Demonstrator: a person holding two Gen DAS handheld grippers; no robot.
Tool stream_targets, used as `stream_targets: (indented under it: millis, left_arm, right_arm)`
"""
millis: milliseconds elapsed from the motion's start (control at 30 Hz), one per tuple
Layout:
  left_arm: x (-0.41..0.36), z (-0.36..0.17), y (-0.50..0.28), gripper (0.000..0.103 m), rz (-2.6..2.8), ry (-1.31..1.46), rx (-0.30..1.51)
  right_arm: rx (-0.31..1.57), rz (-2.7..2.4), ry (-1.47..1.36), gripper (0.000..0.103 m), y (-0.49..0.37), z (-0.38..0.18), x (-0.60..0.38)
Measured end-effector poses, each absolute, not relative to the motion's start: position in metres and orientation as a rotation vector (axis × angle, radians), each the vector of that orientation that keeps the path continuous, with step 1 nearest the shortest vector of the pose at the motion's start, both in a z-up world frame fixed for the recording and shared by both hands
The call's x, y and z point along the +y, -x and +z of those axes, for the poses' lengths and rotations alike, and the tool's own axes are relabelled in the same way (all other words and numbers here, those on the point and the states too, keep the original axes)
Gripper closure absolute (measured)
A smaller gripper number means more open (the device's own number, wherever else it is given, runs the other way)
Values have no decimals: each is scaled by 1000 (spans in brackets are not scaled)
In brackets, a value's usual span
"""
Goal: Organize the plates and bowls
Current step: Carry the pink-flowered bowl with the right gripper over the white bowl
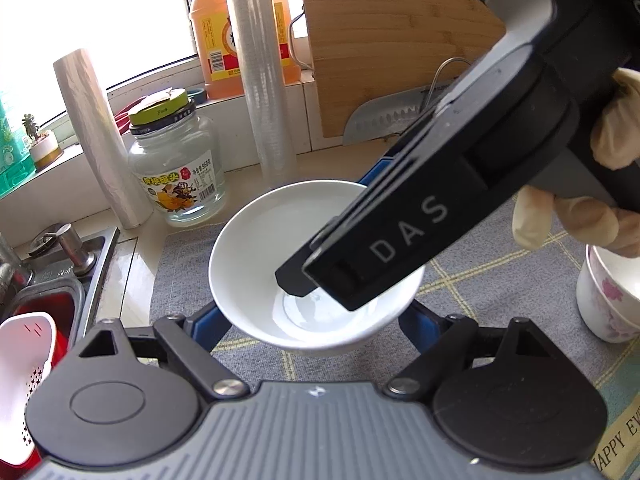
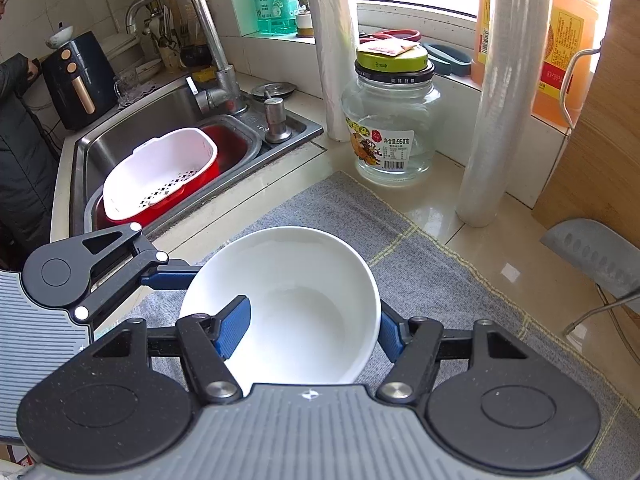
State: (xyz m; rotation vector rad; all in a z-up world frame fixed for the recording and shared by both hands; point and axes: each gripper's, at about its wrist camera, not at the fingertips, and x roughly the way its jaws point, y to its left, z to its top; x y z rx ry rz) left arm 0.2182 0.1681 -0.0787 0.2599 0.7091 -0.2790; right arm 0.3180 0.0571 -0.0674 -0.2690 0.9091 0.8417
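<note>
Left gripper (image 1: pixel 316 320) straddles white bowl (image 1: pixel 296 256) at frame centre, clamped on its outer sides, above grey mat (image 1: pixel 184 272). Right gripper (image 2: pixel 308 330) pinches bowl's wall, one finger (image 2: pixel 234 330) inside, one outside. Floral cup (image 1: pixel 604 300) far right.

Blown-out daylight from the window (image 1: pixel 80 12), strong fisheye bending at edges.

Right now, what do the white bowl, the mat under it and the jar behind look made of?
White bowl: likely glazed ceramic, glossy with soft reflections. Mat: woven fabric, matte grey with yellow check lines. Jar: clear glass probably, see-through walls, paper label, green lid that may be metal.
</note>
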Motion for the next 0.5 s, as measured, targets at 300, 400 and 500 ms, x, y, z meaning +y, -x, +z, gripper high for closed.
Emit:
stream_targets:
  millis: [300, 400, 500]
  left_arm:
    - [150, -66, -192, 14, -349, -239, 727]
    - [141, -63, -184, 14, -369, -257, 723]
    - [134, -59, -177, 14, -394, -264, 721]
  right_arm:
    - [918, 826, 259, 31, -285, -52, 29]
    - [922, 817, 253, 31, -276, -46, 17]
    - [916, 804, 245, 31, -267, -42, 6]
